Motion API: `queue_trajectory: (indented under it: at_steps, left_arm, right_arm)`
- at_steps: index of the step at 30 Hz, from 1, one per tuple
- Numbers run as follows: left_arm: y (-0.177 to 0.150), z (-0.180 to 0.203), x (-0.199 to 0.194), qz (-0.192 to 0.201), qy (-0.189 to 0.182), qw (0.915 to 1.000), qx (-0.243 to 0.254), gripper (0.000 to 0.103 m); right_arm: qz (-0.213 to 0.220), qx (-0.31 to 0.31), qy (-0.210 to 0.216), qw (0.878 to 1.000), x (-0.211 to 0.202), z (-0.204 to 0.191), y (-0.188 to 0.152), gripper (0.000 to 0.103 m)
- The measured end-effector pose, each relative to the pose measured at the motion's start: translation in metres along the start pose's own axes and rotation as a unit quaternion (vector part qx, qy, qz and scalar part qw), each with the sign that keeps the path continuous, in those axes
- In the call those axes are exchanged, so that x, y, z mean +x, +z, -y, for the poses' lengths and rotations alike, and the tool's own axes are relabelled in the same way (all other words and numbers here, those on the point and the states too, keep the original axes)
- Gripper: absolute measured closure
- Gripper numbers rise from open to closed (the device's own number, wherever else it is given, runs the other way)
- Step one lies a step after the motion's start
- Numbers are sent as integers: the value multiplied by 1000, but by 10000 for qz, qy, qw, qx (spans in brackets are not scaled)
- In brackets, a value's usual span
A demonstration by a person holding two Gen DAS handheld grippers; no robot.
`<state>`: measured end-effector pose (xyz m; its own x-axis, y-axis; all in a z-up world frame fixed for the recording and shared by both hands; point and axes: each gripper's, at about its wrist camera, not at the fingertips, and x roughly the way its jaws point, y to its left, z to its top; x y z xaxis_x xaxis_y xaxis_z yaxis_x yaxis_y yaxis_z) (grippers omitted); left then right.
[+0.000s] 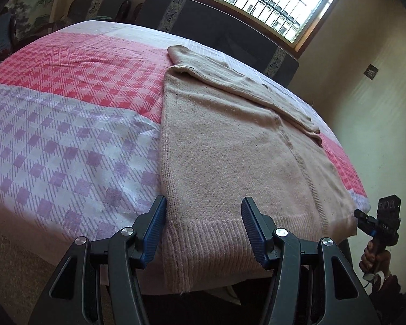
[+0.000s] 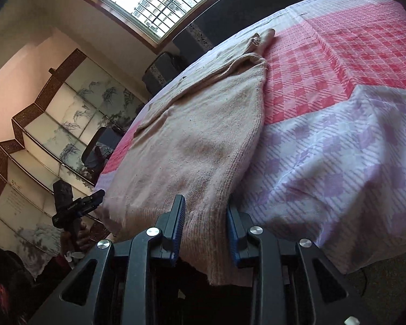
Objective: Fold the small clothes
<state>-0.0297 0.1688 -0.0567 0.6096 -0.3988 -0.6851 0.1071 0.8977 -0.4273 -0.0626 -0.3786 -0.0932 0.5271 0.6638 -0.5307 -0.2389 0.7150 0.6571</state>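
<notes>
I am holding my left gripper (image 1: 204,230) with its jaws standing half apart over the ribbed hem of the beige sweater (image 1: 230,149), the pads not pressing the knit. My right gripper (image 2: 205,228) is keeping a narrower gap, the hem corner lying between its blue pads (image 2: 179,224), not clamped. The sweater is lying flat on the checked bedsheet (image 1: 67,124), one sleeve (image 1: 238,81) folded across it, the hem hanging over the bed's near edge.
</notes>
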Motion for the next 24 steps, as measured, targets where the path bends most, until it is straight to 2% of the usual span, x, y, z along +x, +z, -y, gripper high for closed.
queue_trajectory:
  at_steps: [5, 9, 14, 24]
  left_arm:
    - [-2, 12, 3, 29, 320, 9988, 375, 46]
    - [-3, 23, 8, -7, 709, 9951, 691, 46]
    - [-5, 30, 12, -23, 1012, 9901, 970, 46]
    - [-5, 39, 18, -43, 1295, 9847, 1167, 42]
  right_arm:
    - [-125, -81, 247, 9996, 12, -5, 2, 75]
    - [-178, -60, 317, 9993, 15, -5, 4, 76]
    - [-152, -66, 308, 9994, 16, -4, 5, 77]
    - [-136, 7, 378, 9992, 19, -2, 11, 77]
